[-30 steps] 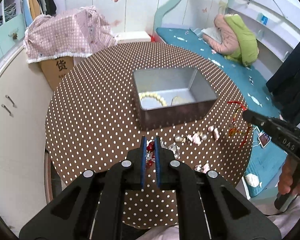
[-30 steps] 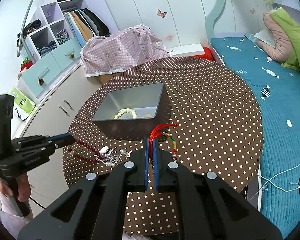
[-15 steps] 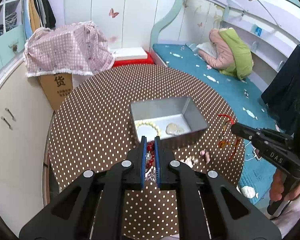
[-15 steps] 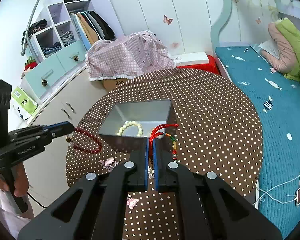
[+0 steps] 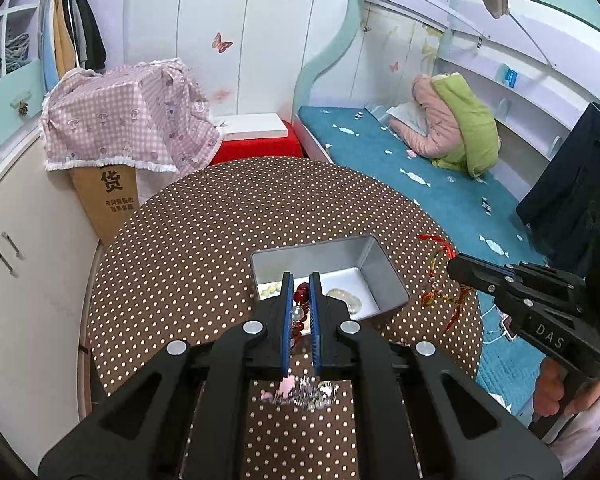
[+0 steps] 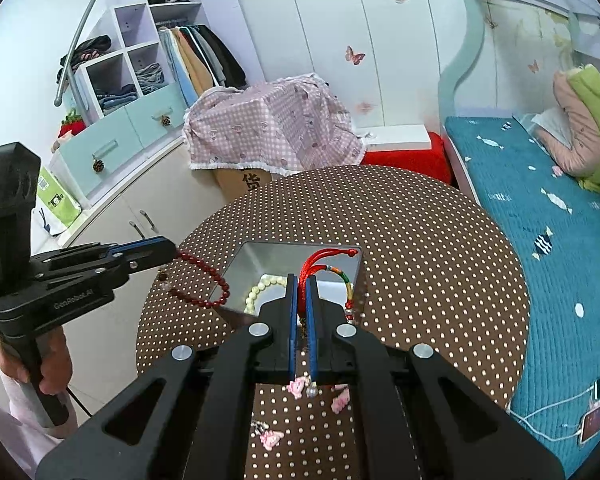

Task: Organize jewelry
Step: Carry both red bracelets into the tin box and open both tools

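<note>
Holding two pieces aloft at once, I have each one pinched near its top so the rest hangs free and can be lowered into the tin without snagging its walls. My left hand-held gripper point(image 5: 299, 292) is clenched on the dark red bead bracelet point(image 6: 204, 280), whose loop dangles from the fingertips just over the near-left edge of the open metal tin point(image 5: 384, 276); seen from the right wrist, part of that loop hangs outside the rim, so I judge it needs a little more travel inward before letting go. My right hand-held gripper point(image 6: 301, 292) is clamped on the red cord bracelet point(image 6: 324, 260), which arches up from between the fingers with its green and yellow wrapped section drooping toward the tin's right wall. From the left wrist the cord's tassels point(image 5: 440, 280) hang beside the tin and not above it. Inside the tin a pale bead bracelet point(image 6: 260, 292) lies against the floor, with another pale piece point(image 5: 342, 296) near it, so the container is plainly the collecting place. On the dotted table point(image 6: 440, 260), close to me, small pink charms and a clear sparkly item point(image 5: 312, 392) are left unsorted; they are too small to identify further.
</note>
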